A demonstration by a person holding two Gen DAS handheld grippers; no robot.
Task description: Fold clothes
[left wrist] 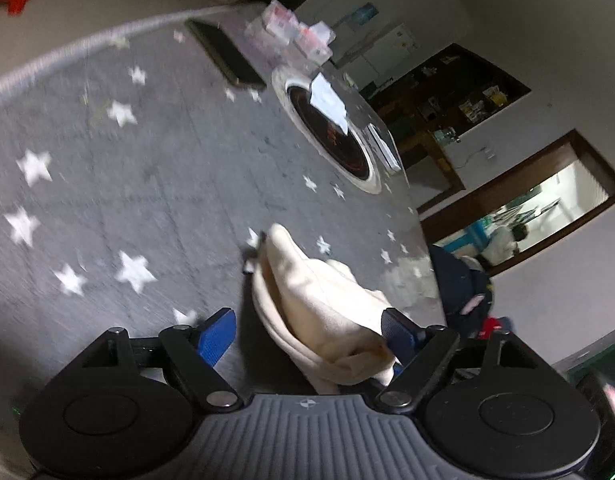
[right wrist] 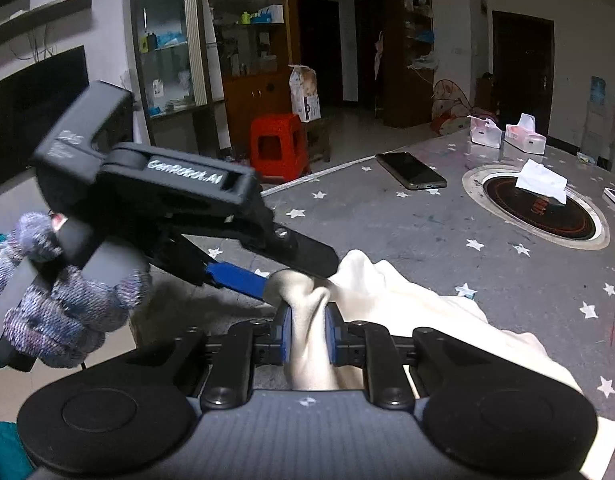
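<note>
A cream-white garment (right wrist: 419, 312) lies bunched on the grey star-patterned tabletop (right wrist: 387, 224). My right gripper (right wrist: 308, 336) is shut on a gathered fold of it near the table's front edge. My left gripper (left wrist: 307, 334) is open, its blue pads wide apart, with the garment (left wrist: 323, 304) lying between them against the right pad. In the right wrist view the left gripper (right wrist: 299, 270) reaches in from the left, its tips touching the same bunched fold, held by a gloved hand (right wrist: 59, 292).
A phone (right wrist: 411, 170), two tissue boxes (right wrist: 507, 134) and a round inset burner (right wrist: 539, 204) with a tissue (right wrist: 543, 180) on it sit further back on the table. A red stool (right wrist: 279, 146) stands beyond the table edge.
</note>
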